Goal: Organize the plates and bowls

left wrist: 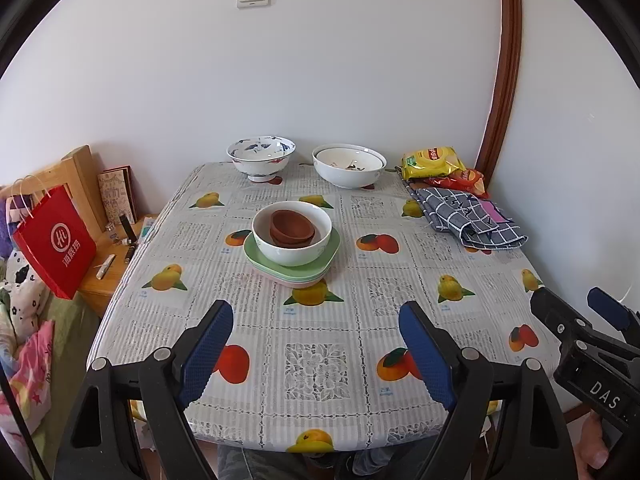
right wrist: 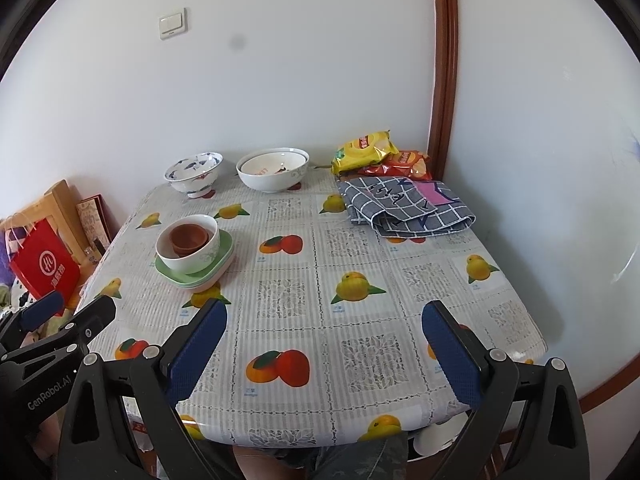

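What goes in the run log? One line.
left tool open, empty | right tool open, empty | brown bowls in white bowl on plates

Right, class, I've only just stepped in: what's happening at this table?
A person holds a gripper in each hand, sorting plates and bowls. The left gripper and right gripper both hover open and empty over the near edge of the table. Mid-table, brown bowls sit nested in a white bowl atop a stack of pastel plates. A blue-patterned bowl and a large white bowl stand untouched by the wall.
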`<state>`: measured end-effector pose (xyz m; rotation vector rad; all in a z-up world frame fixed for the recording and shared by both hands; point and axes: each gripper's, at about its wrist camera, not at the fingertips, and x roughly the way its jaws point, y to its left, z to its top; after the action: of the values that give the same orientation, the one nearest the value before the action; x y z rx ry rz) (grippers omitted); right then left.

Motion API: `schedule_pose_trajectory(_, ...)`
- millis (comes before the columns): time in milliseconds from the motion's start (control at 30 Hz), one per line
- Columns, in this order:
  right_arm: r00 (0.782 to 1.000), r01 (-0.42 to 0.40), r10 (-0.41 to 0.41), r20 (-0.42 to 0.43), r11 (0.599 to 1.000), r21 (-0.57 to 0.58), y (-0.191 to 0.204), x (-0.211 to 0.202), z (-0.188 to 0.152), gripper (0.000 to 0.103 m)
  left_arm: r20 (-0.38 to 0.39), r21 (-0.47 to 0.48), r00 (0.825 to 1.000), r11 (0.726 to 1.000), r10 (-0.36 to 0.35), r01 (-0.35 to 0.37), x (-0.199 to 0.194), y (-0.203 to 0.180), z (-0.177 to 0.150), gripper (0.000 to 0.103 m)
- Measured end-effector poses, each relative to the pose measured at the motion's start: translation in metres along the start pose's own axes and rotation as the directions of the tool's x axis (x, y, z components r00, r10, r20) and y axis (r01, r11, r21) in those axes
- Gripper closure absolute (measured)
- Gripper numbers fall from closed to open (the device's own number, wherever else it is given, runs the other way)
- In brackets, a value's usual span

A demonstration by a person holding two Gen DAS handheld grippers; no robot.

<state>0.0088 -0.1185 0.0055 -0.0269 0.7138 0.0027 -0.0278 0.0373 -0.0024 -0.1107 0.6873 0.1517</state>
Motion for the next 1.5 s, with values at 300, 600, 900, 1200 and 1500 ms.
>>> schedule_pose_trajectory(300, 1.000, -0.003, 0.002, -0.002, 1.000, -0.008, 0.0037, 0.0012, 0.0000, 0.006, -0.002, -0.005, 1.000, 1.000, 0.005, -0.005, 0.0006, 0.0023, 0.0004, 0.019)
schedule_pose_trajectory(600, 1.000, -0.006, 0.006, 0.005, 1.000, -0.002, 0.0034, -0.0001, 0.0012, 0.006, -0.006, 0.006, 1.000, 1.000, 0.005, -0.005, 0.0005, 0.0013, 0.0006, 0.019)
schedule_pose_trajectory(900, 1.000, -0.005, 0.005, 0.009, 1.000, 0.008, 0.0025, -0.0002, 0.0019, 0.006, -0.006, 0.007, 1.000, 1.000, 0.005, -0.005, 0.0008, 0.0008, 0.0013, 0.019)
schedule_pose_trajectory(1200, 1.000, -0.005, 0.005, 0.012, 1.000, 0.009, 0.0031, 0.0000, 0.0017, 0.006, -0.007, 0.007, 1.000, 1.000, 0.005, -0.005, 0.0013, 0.0006, 0.0013, 0.019)
schedule_pose_trajectory(1500, 1.000, -0.002, 0.001, 0.016, 1.000, 0.012, 0.0029, -0.0006, 0.0015, 0.006, -0.004, 0.007, 1.000, 1.000, 0.005, -0.004, 0.0012, 0.0011, 0.0013, 0.018)
